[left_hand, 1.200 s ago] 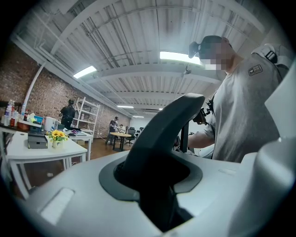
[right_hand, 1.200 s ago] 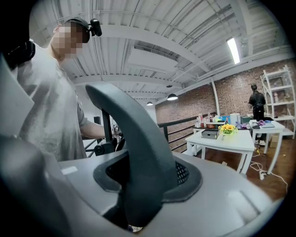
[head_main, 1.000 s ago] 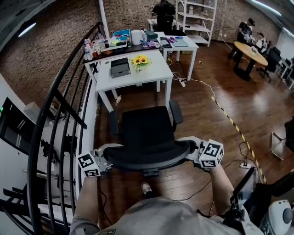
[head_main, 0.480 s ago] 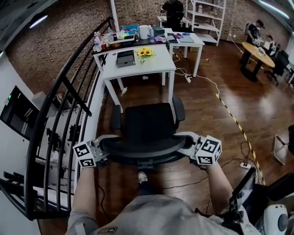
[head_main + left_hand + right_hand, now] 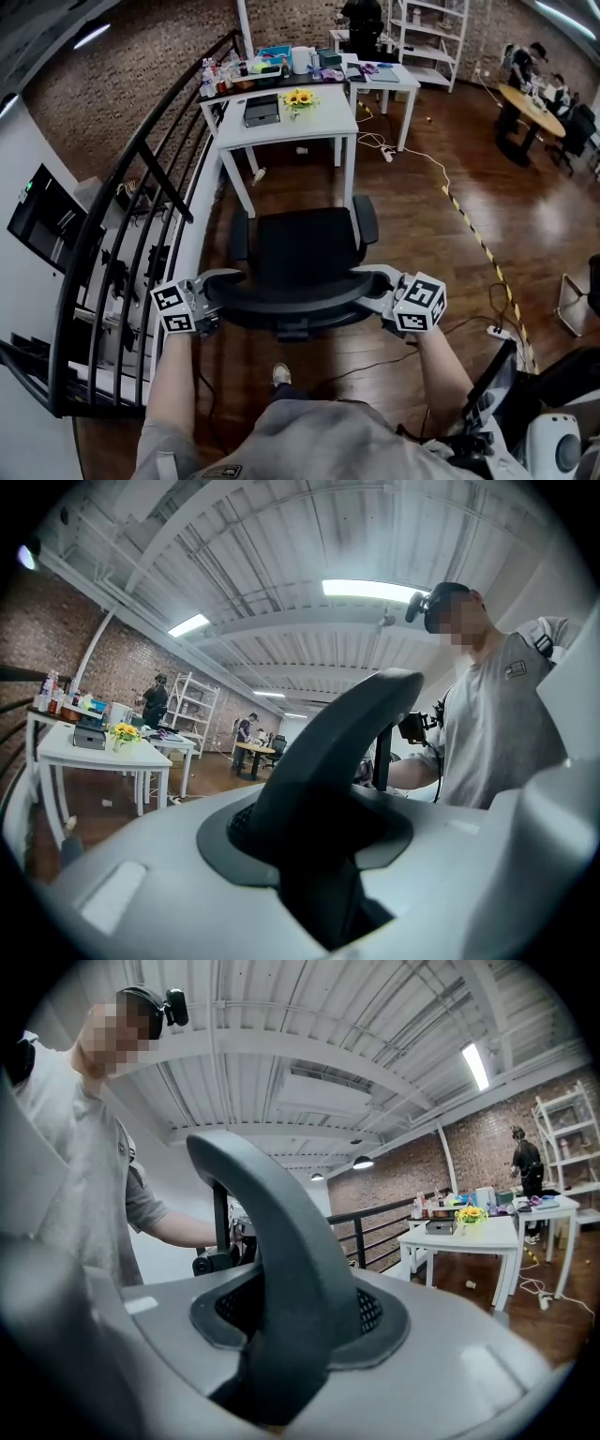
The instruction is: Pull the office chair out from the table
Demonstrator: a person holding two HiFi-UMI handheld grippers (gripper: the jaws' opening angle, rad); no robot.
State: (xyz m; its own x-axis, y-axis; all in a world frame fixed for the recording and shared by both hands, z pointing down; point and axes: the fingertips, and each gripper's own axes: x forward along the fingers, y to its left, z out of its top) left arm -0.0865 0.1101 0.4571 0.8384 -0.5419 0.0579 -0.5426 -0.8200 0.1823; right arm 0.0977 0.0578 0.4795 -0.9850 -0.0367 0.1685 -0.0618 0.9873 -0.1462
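Closest in, the person's light shoe point(image 5: 279, 375) is planted on the dark wooden floor point(image 5: 412, 234) right behind the black office chair point(image 5: 302, 246), and a thin black cable point(image 5: 375, 367) snakes over the boards just right of that foot. Both claws are on the chair: the left gripper point(image 5: 208, 298) has its grey jaws clamped onto the left end of the curved backrest rim point(image 5: 286, 298), and its own view shows that black rim wedged between them with no gap. The right gripper point(image 5: 382, 298) is closed the same way on the right end. The chair stands out from under the white table point(image 5: 323, 127), seat facing it, its front edge and armrests near the table's front legs. Tight on the left runs a black metal railing point(image 5: 141, 187), close beside the chair's left armrest. Off to the right a yellow-and-black tape line point(image 5: 473, 234) crosses the floor, well clear. On the table sit a black box point(image 5: 262, 110) and a bunch of yellow sunflowers point(image 5: 300, 97), side by side. Beyond stand a second white table point(image 5: 380, 77) cluttered with small things, a white shelf unit point(image 5: 431, 28), a brick wall point(image 5: 122, 75), and far right a round wooden table point(image 5: 527, 98) with people seated at it.
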